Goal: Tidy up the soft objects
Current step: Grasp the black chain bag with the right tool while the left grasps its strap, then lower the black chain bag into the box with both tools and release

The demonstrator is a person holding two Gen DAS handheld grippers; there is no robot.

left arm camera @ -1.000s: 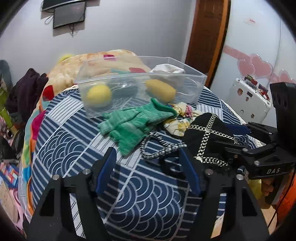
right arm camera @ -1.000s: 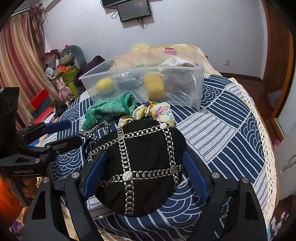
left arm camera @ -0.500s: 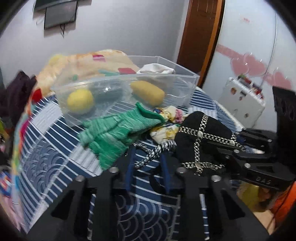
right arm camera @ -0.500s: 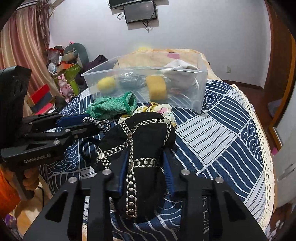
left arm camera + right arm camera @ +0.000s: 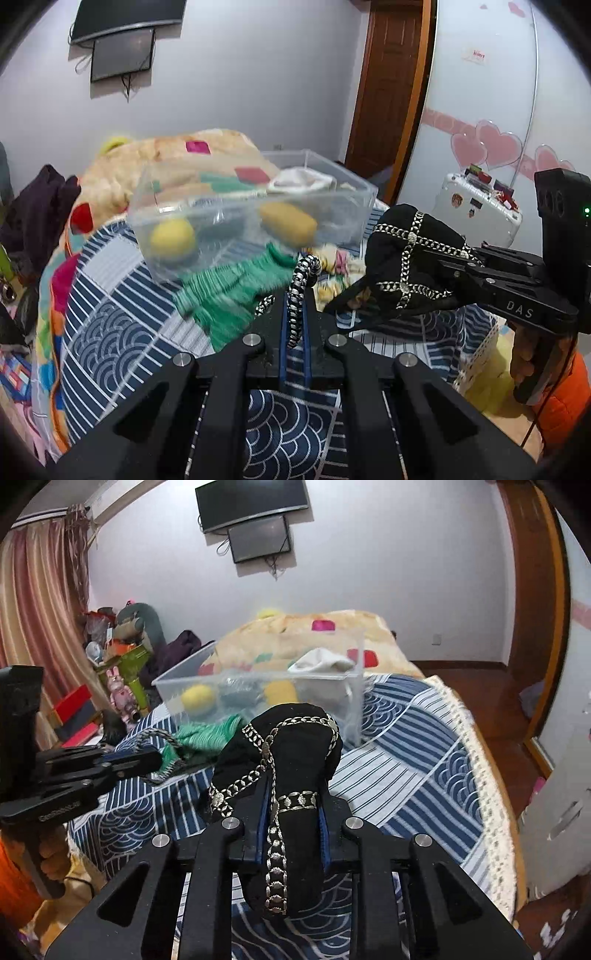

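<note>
1. While my left tongs (image 5: 293, 325) pinch a black-and-white cord (image 5: 301, 288), I see their blue pads closed narrow on it, raised off the bed.
2. My right tongs (image 5: 293, 823) clamp a black cap (image 5: 291, 760) trimmed with chain, lifted above the blue patterned bedspread (image 5: 406, 760).
3. Green gloves (image 5: 229, 291) lie just before a clear bin (image 5: 236, 221) holding yellow sponges.

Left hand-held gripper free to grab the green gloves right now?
Probably not. The left hand-held gripper is shut on the black-and-white braided cord, so it is occupied. The green gloves lie uncovered on the bed just beyond it.
</note>
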